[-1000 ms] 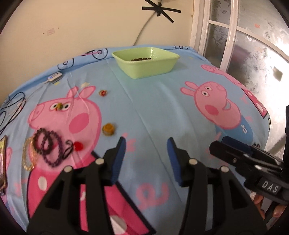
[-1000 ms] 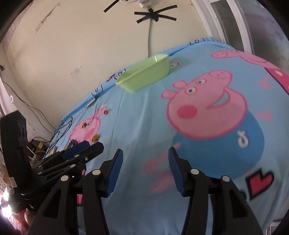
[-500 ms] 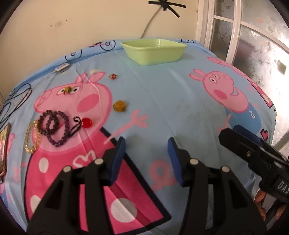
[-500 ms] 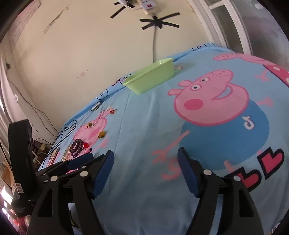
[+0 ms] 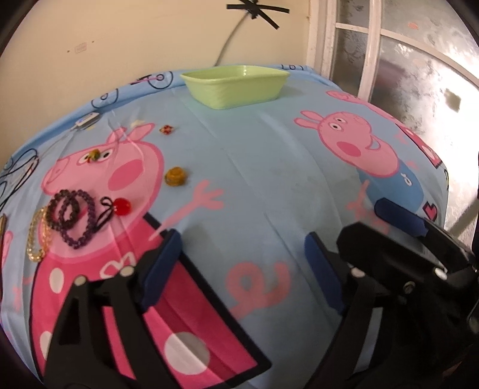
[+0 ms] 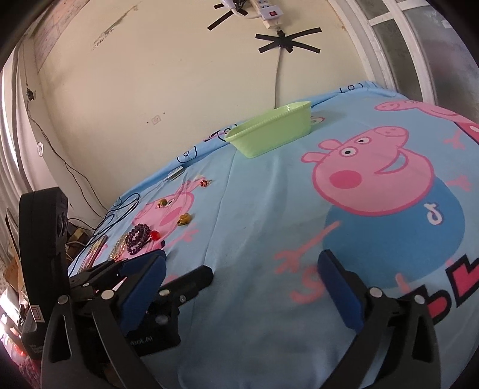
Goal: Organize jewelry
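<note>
A green tray (image 5: 236, 85) stands at the far edge of the cartoon-print cloth; it also shows in the right wrist view (image 6: 271, 133). Jewelry lies at the left: a purple bead bracelet (image 5: 71, 218), a gold chain (image 5: 37, 236), a red bead on a black loop (image 5: 121, 206), an amber piece (image 5: 176, 176), a small green-gold piece (image 5: 95, 155) and a red brooch (image 5: 166, 129). The purple bracelet (image 6: 138, 238) shows in the right wrist view too. My left gripper (image 5: 242, 254) is open and empty over the near cloth. My right gripper (image 6: 242, 275) is open and empty beside it.
A cream wall with a taped cable (image 5: 254, 12) stands behind the table. A window (image 5: 389, 51) is at the right. A white device with a cord (image 5: 86, 121) lies at the far left edge. Cables and clutter (image 6: 80, 233) lie beyond the left edge.
Both grippers have pulled back and opened wider. The tray now sits farther off and its inside is hidden. The jewelry has not moved.
</note>
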A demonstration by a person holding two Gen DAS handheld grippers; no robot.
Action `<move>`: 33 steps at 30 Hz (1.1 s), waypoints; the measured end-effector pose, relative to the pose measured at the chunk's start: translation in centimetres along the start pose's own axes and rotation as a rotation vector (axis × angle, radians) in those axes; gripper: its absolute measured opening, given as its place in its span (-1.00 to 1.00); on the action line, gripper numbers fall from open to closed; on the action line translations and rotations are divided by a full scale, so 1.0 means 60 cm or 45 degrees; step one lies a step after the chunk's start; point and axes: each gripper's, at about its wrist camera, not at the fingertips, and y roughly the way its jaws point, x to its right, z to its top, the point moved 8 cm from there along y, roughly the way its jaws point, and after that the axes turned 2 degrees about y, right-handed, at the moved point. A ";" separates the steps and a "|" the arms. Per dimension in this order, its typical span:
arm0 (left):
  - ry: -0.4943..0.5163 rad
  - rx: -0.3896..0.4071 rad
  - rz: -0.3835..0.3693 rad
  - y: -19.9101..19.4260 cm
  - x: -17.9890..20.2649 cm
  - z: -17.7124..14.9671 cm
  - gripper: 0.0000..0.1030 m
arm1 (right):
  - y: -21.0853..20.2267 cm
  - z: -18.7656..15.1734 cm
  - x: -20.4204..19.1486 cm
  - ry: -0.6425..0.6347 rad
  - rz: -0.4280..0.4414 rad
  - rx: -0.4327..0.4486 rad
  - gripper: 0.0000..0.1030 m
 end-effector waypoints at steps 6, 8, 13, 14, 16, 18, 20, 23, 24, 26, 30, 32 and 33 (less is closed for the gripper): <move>0.014 0.004 -0.007 0.003 0.006 0.000 0.73 | -0.001 0.000 0.001 -0.007 0.004 -0.002 0.54; 0.013 0.004 -0.009 0.002 0.008 0.000 0.74 | -0.006 0.001 0.005 0.014 -0.010 0.000 0.54; 0.022 0.004 -0.008 0.004 0.009 0.000 0.76 | -0.013 0.017 0.034 0.047 -0.127 0.048 0.54; 0.023 0.004 -0.006 0.004 0.011 0.000 0.77 | -0.015 0.020 0.041 0.063 -0.140 0.057 0.54; 0.028 0.007 -0.007 0.004 0.010 0.000 0.78 | -0.015 0.025 0.051 0.085 -0.159 0.065 0.54; 0.035 0.010 -0.008 0.005 0.011 0.000 0.79 | -0.013 0.028 0.057 0.084 -0.171 0.073 0.54; 0.039 0.013 -0.010 0.006 0.008 0.000 0.80 | -0.010 0.029 0.058 0.066 -0.180 0.075 0.54; 0.043 0.014 -0.011 0.006 0.008 0.000 0.80 | -0.004 0.034 0.056 0.056 -0.177 0.071 0.53; 0.045 0.015 -0.009 0.005 0.008 -0.001 0.80 | -0.003 0.036 0.057 0.054 -0.173 0.068 0.53; 0.049 0.017 -0.005 0.003 0.010 -0.003 0.83 | 0.002 0.040 0.054 0.044 -0.165 0.059 0.50; 0.064 0.034 -0.027 -0.010 0.017 -0.012 0.84 | 0.014 0.044 0.041 -0.008 -0.149 0.040 0.37; 0.079 0.048 -0.056 -0.021 0.023 -0.019 0.84 | 0.020 0.043 0.033 -0.033 -0.143 0.032 0.31; 0.085 0.056 -0.073 -0.028 0.024 -0.022 0.84 | 0.024 0.043 0.028 -0.050 -0.137 0.025 0.28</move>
